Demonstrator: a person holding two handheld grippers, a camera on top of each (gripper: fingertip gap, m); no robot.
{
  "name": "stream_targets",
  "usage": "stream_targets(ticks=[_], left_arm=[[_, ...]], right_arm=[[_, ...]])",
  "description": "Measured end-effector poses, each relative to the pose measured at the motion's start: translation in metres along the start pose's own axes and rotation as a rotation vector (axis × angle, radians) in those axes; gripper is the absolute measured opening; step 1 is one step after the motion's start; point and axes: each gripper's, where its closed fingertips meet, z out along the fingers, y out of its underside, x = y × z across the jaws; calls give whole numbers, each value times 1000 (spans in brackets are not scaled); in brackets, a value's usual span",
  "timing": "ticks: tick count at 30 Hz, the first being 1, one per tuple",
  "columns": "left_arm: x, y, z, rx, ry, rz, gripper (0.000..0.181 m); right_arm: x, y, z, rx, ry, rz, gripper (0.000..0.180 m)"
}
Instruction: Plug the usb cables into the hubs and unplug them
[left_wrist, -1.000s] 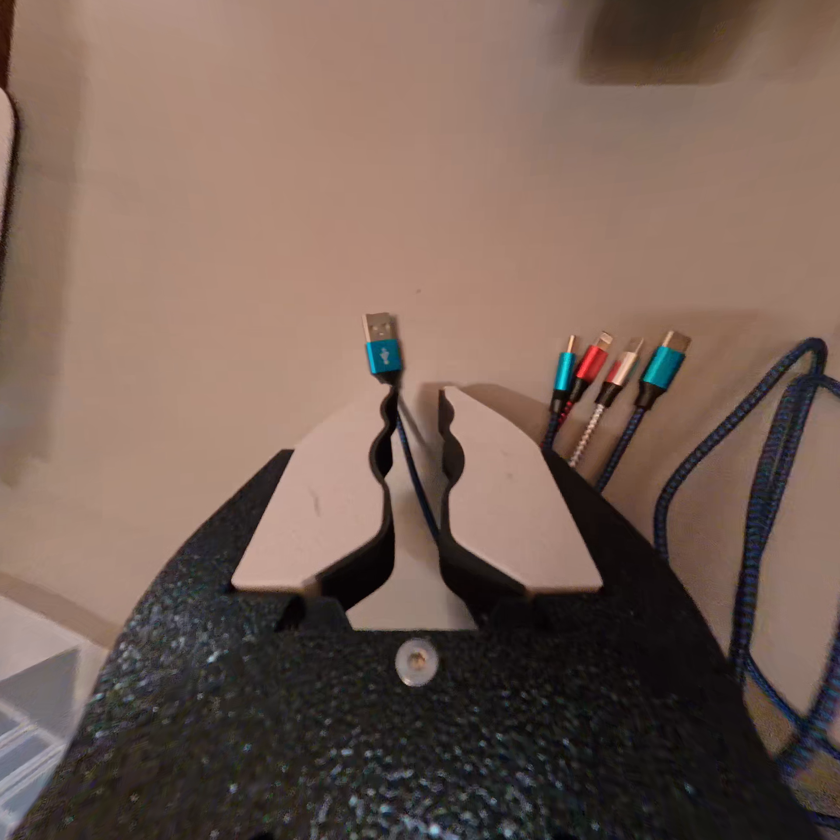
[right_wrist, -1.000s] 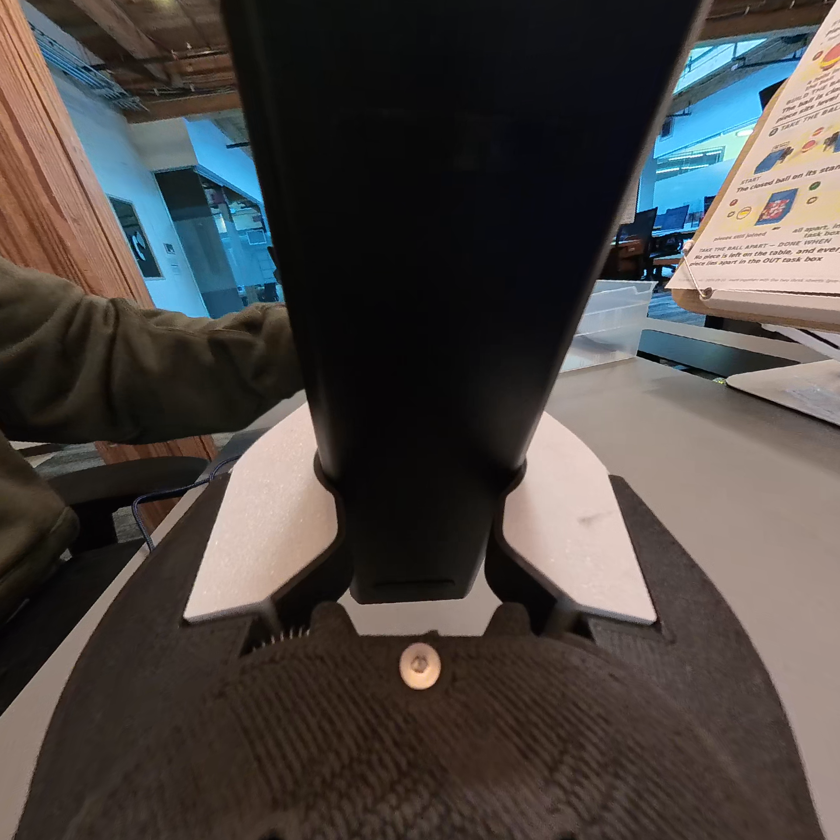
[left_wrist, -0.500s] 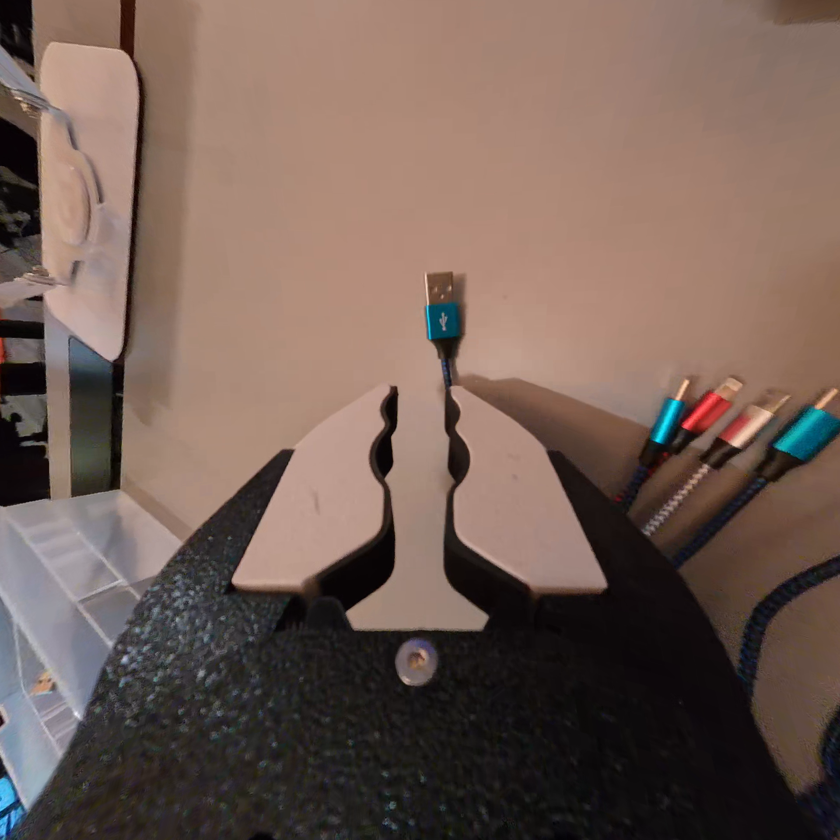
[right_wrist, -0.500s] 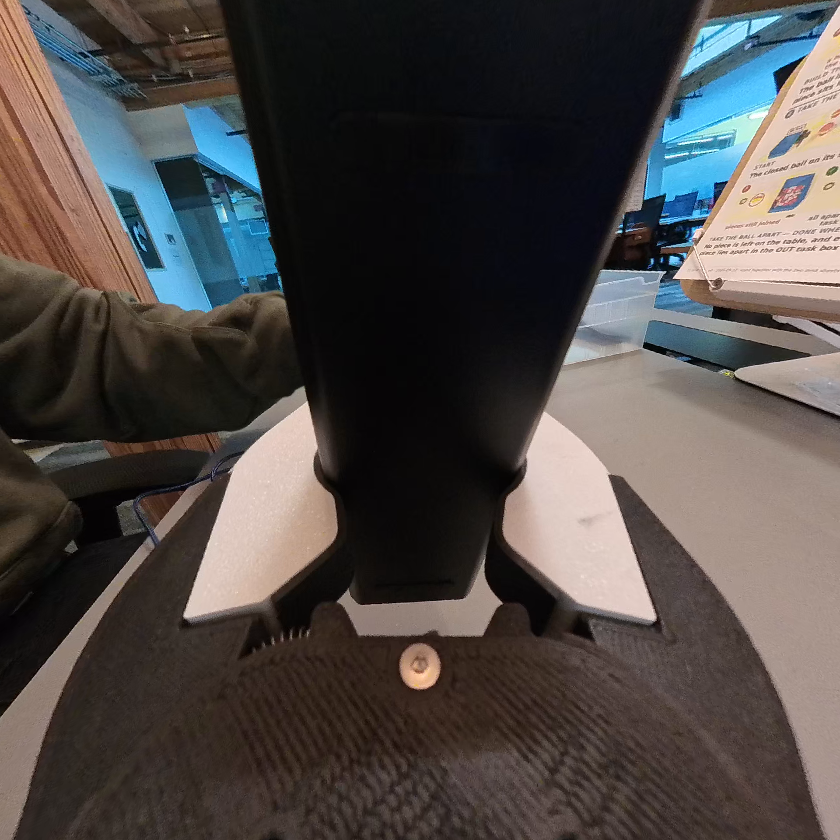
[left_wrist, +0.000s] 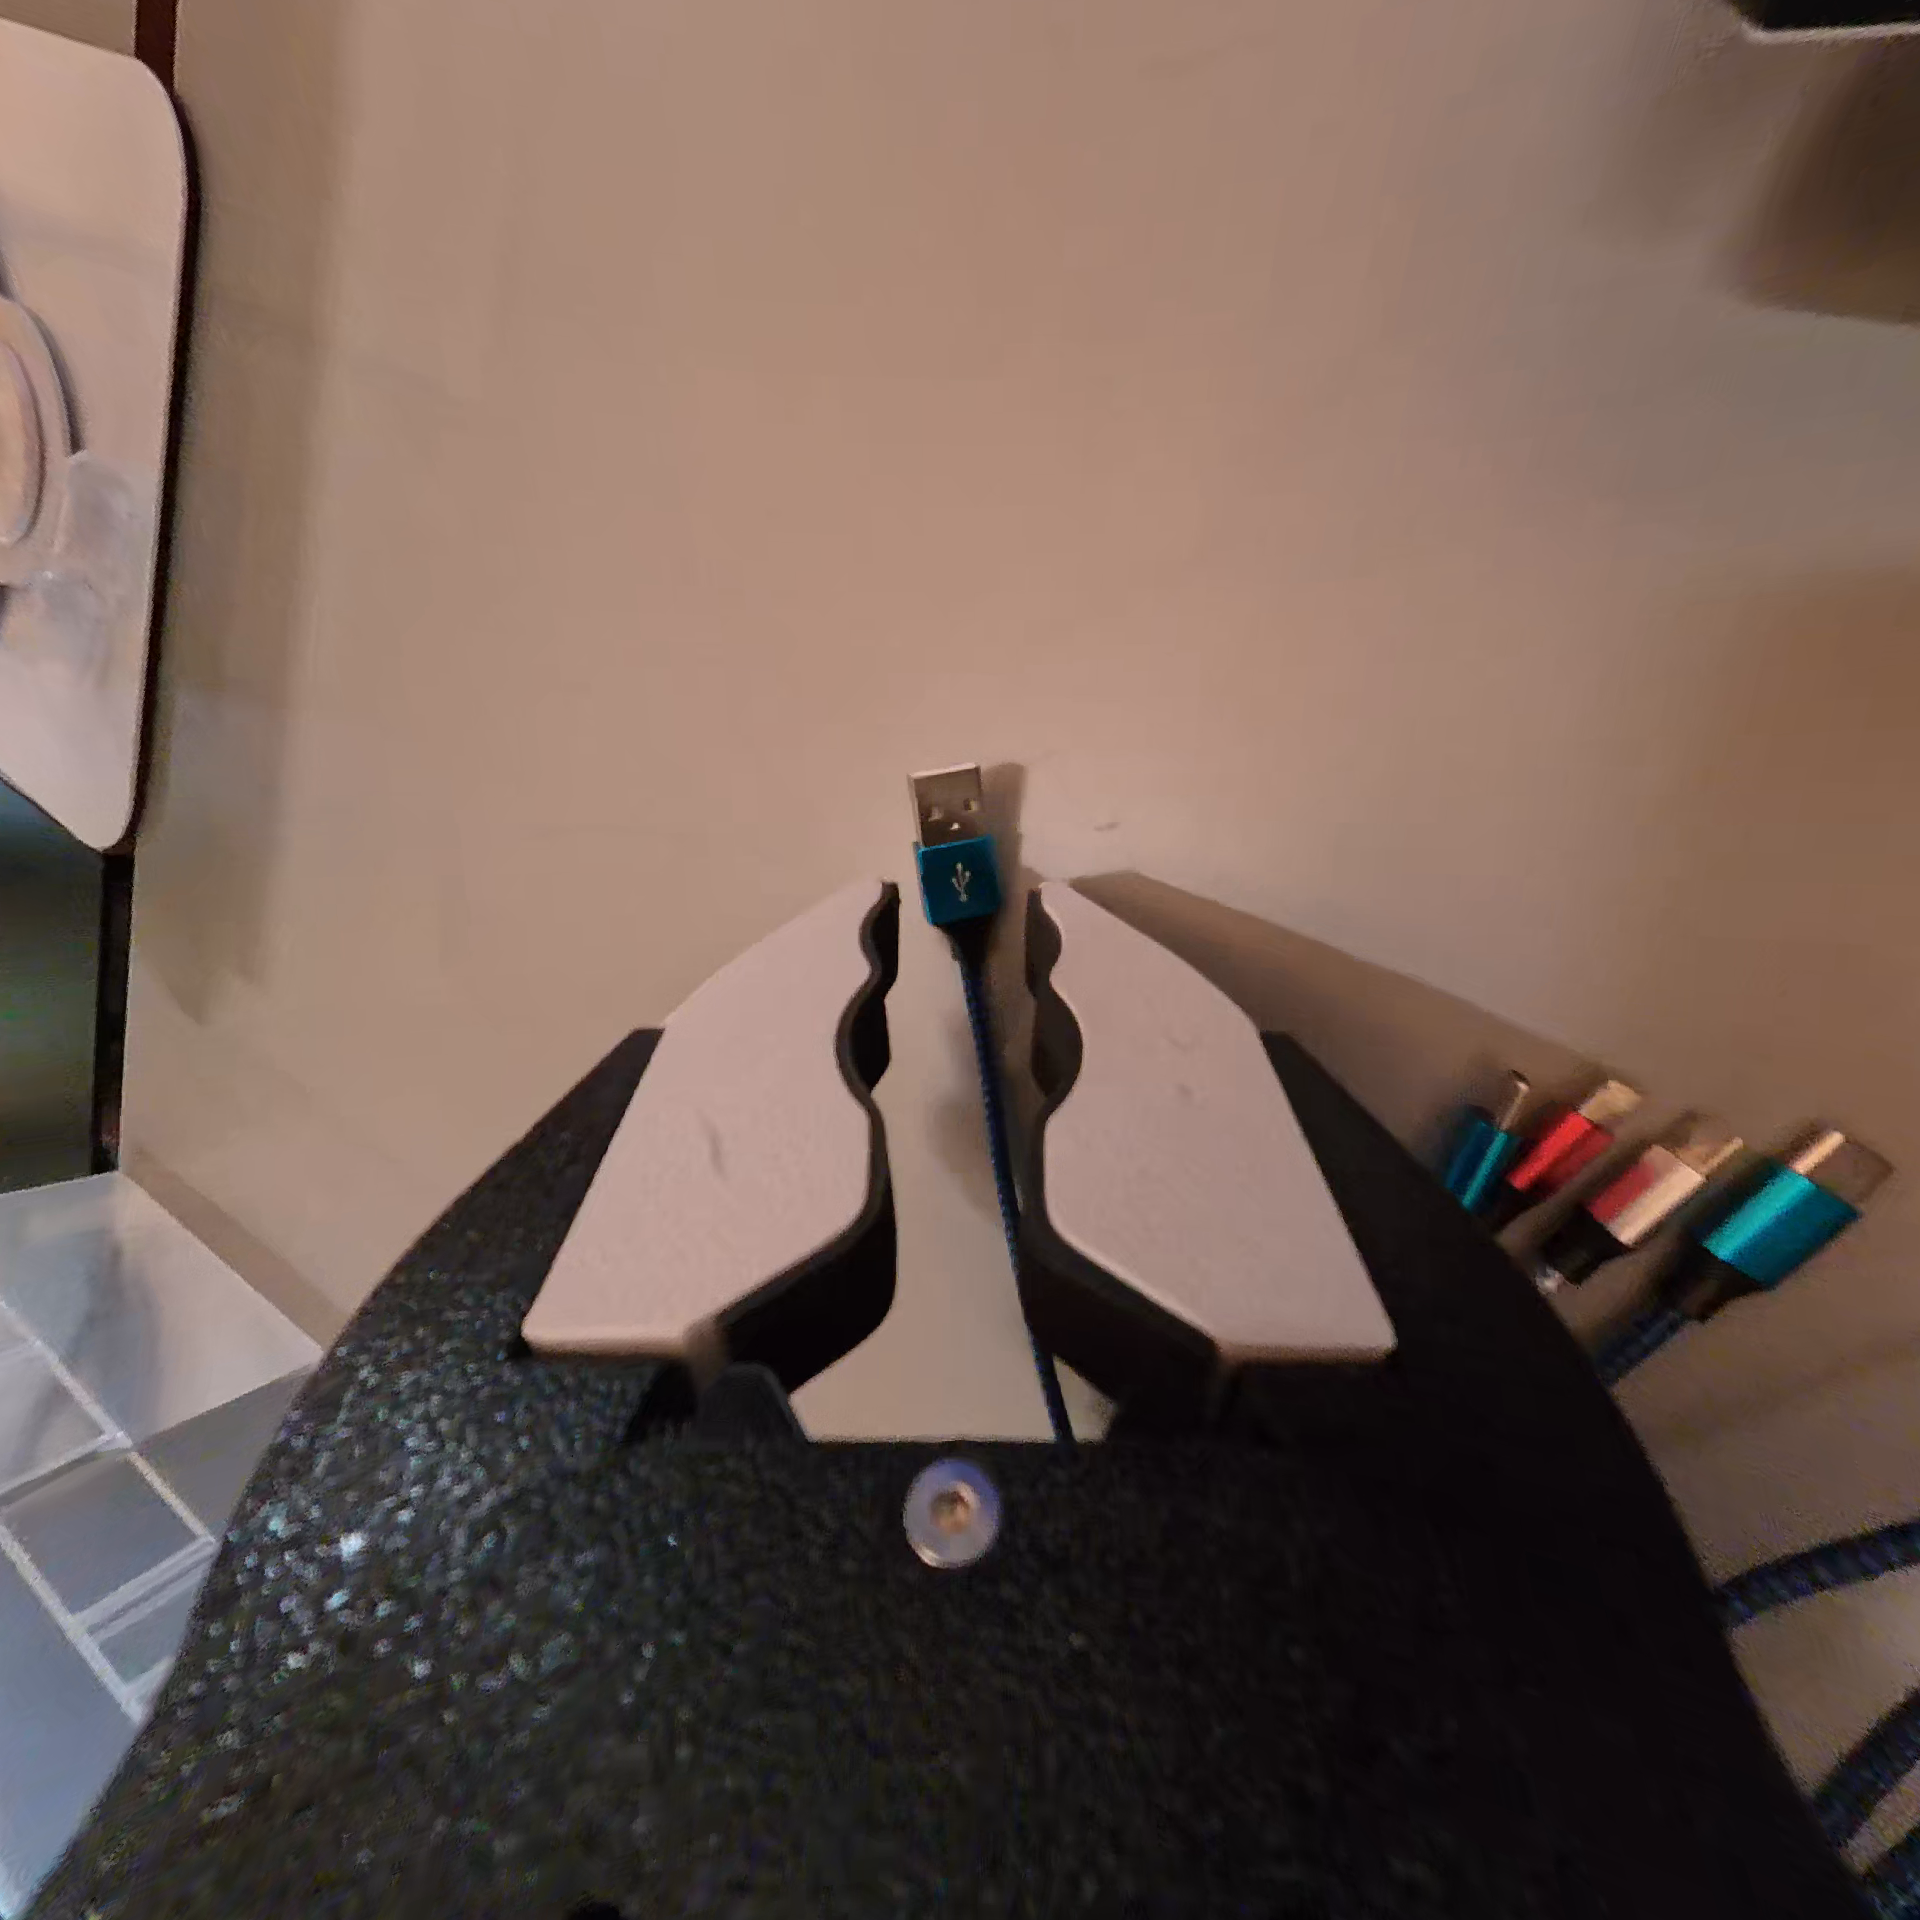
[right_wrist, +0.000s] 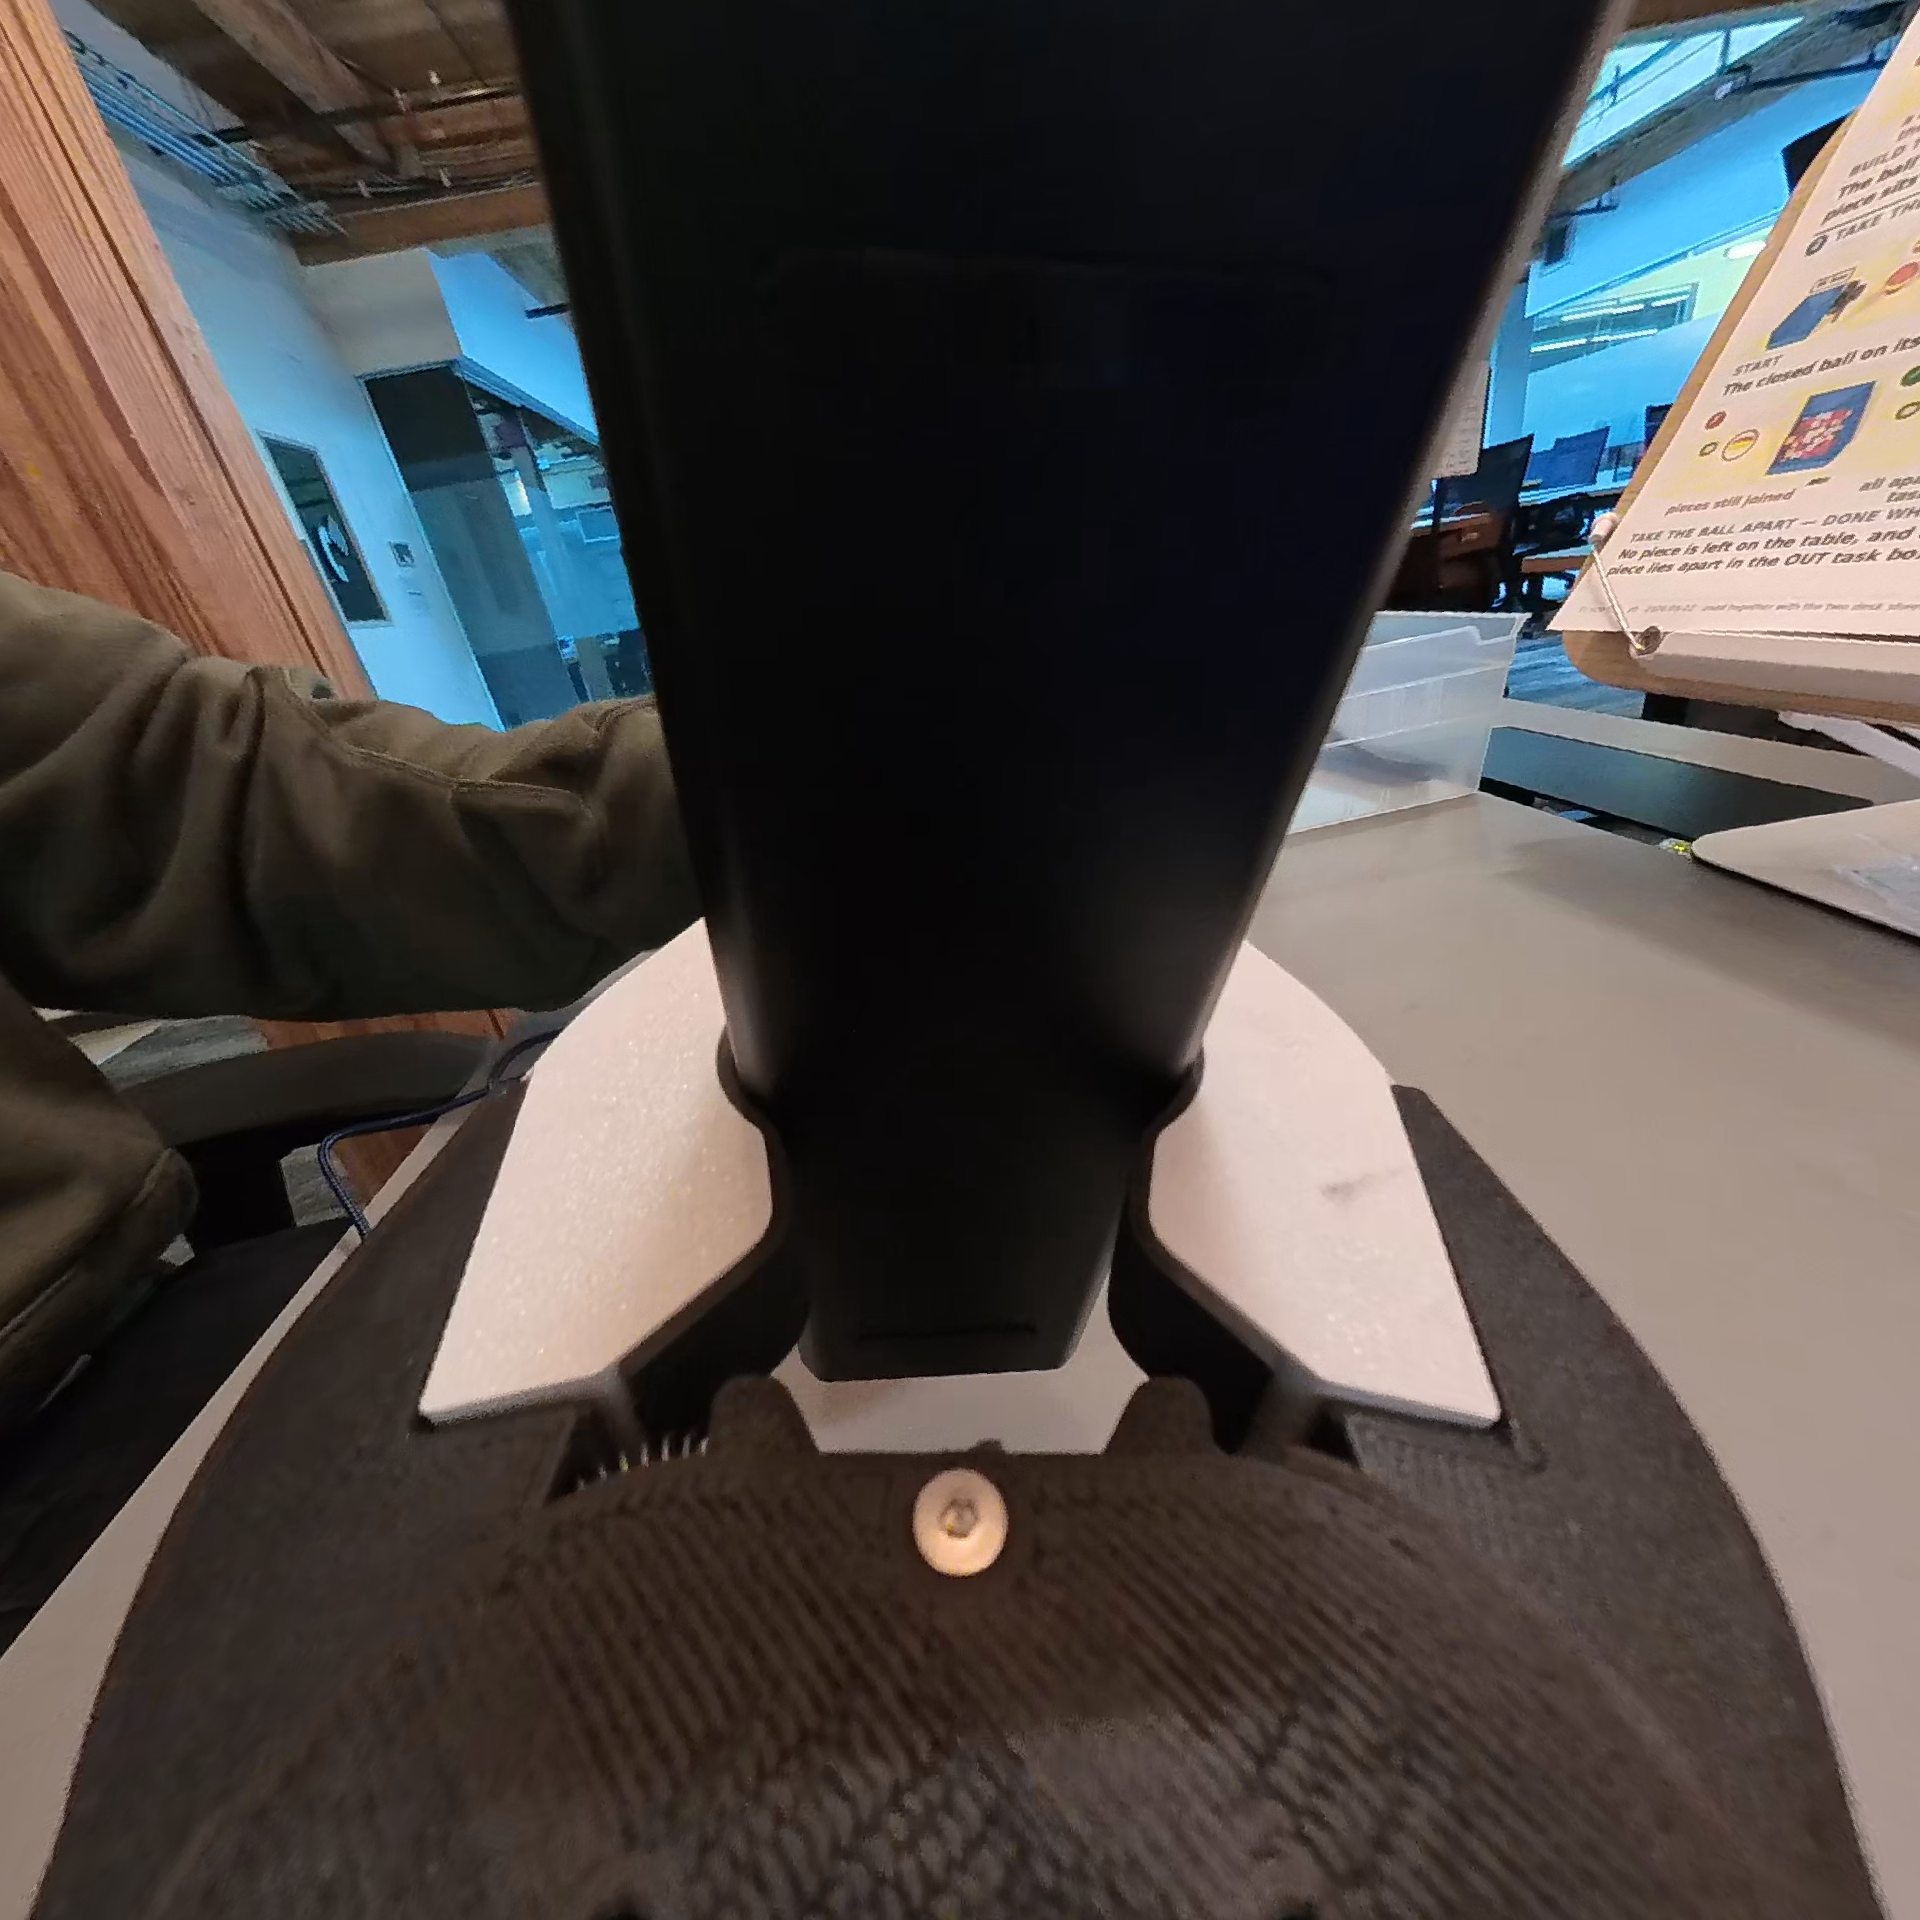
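Note:
In the left wrist view a blue USB-A plug (left_wrist: 951, 852) lies on the beige table (left_wrist: 1039, 416), with its braided blue cable (left_wrist: 997, 1143) running back between my fingers. My left gripper (left_wrist: 961, 896) is open, its fingertips on either side of the plug's blue shell without touching it. Several other cable connectors (left_wrist: 1652, 1195) in teal, red and silver lie to the right. In the right wrist view my right gripper (right_wrist: 977, 997) is shut on a black hub (right_wrist: 987, 623), held upright so that it fills the middle of the view.
A clear plastic compartment box (left_wrist: 94, 1475) sits at lower left, and a white rounded plate (left_wrist: 83, 416) stands at far left. In the right view there is a person's olive sleeve (right_wrist: 312, 810) on the left, a clipboard with an instruction sheet (right_wrist: 1766, 436) on the right, and a clear bin (right_wrist: 1403, 707) behind. One gripper's finger ends stand about 15 centimetres off the other's.
My left gripper has moved forward, so the USB-A plug now sits between its fingertips instead of ahead of them. The right gripper still holds the hub, barely shifted.

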Motion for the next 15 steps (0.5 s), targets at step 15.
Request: stream_targets(ticks=[15], left_arm=[[0, -4, 7, 73, 96, -191, 14]], right_arm=[[-2, 2, 2, -14, -5, -16, 77]])
